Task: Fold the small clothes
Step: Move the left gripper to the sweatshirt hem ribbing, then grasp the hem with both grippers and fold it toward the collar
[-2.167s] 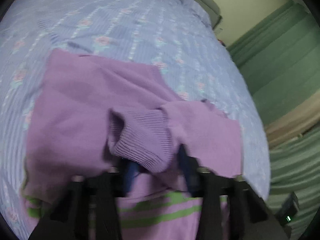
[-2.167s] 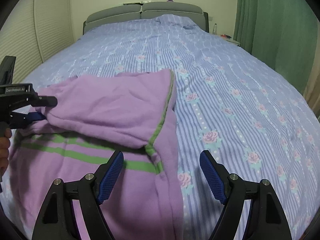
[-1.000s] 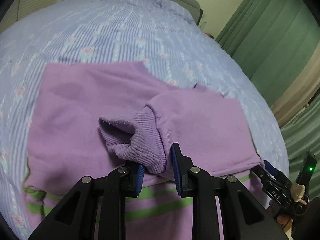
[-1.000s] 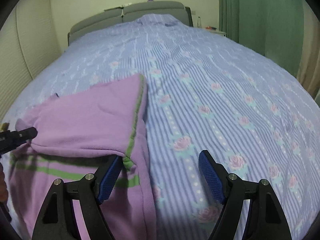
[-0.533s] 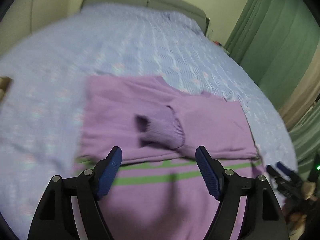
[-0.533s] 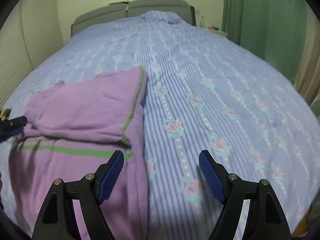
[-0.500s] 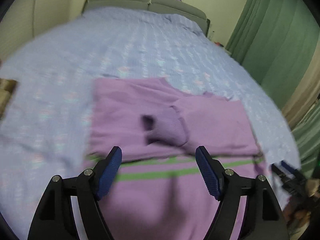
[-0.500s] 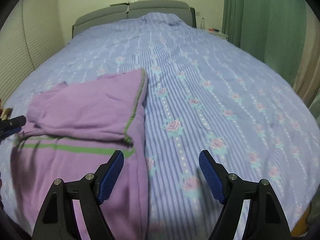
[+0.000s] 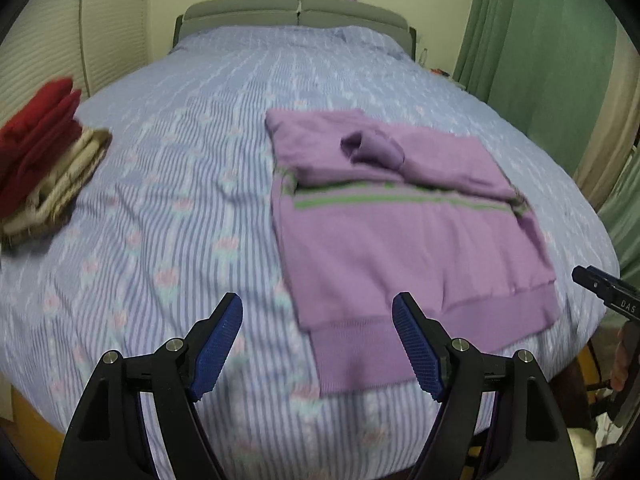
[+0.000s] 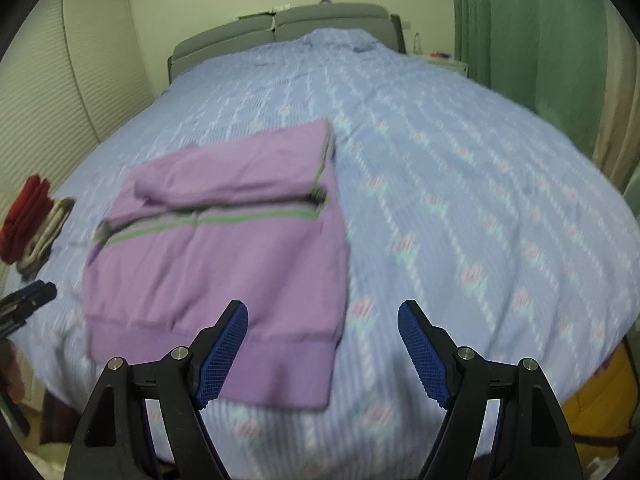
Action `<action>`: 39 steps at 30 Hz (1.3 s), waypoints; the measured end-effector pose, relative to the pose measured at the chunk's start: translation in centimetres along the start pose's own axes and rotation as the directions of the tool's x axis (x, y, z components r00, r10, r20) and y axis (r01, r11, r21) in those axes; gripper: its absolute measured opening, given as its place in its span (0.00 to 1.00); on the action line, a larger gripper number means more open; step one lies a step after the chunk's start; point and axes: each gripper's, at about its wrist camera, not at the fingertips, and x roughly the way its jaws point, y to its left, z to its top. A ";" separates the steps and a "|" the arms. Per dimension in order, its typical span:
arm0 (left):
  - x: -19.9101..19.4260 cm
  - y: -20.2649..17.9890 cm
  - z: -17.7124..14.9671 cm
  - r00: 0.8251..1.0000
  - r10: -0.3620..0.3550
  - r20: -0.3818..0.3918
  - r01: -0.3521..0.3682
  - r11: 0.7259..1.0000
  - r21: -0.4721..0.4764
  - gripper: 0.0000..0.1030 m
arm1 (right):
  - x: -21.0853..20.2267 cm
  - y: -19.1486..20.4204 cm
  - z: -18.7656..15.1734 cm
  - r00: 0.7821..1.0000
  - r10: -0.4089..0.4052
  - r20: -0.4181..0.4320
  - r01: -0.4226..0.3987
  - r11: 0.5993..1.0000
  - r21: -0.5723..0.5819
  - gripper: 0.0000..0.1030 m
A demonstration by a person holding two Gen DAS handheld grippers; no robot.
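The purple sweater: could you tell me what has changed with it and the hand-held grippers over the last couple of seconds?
The left hand-held gripper let go of the sleeve cuff, opened, and pulled back toward the foot of the bed. The right hand-held gripper, open throughout, also backed away. The sweater now lies free, sleeves folded across its top. The bed is unchanged.

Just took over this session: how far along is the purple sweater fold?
Done: both sleeves lie folded across the purple sweater, one cuff resting on top. A stack of folded clothes sits on the bed to its left. In hand: nothing; left gripper and right gripper are open near the hem. Left: probably folding the hem end up.
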 end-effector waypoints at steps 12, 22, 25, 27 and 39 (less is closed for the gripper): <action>3.7 1.0 -3.2 0.981 -0.160 -0.107 0.146 0.981 -0.130 0.57 | 1.6 -0.5 -4.5 0.995 0.031 -0.094 -0.022 0.995 0.099 0.64; 5.9 0.3 -3.8 0.965 -0.209 -0.155 0.186 0.971 -0.150 0.48 | 3.2 -1.1 -5.0 0.990 0.071 -0.124 -0.052 0.987 0.155 0.54; 6.4 0.4 -3.7 0.965 -0.213 -0.150 0.188 0.969 -0.163 0.49 | 3.9 -1.5 -5.1 0.987 0.087 -0.136 -0.060 0.980 0.188 0.53; 6.6 0.0 -3.5 0.967 -0.207 -0.148 0.185 0.971 -0.148 0.51 | 4.5 -1.6 -5.1 0.986 0.092 -0.138 -0.063 0.977 0.204 0.53; 7.3 0.2 -2.4 0.952 -0.274 -0.138 0.249 0.952 -0.179 0.41 | 5.4 -1.1 -4.6 0.985 0.109 -0.132 -0.078 0.973 0.217 0.40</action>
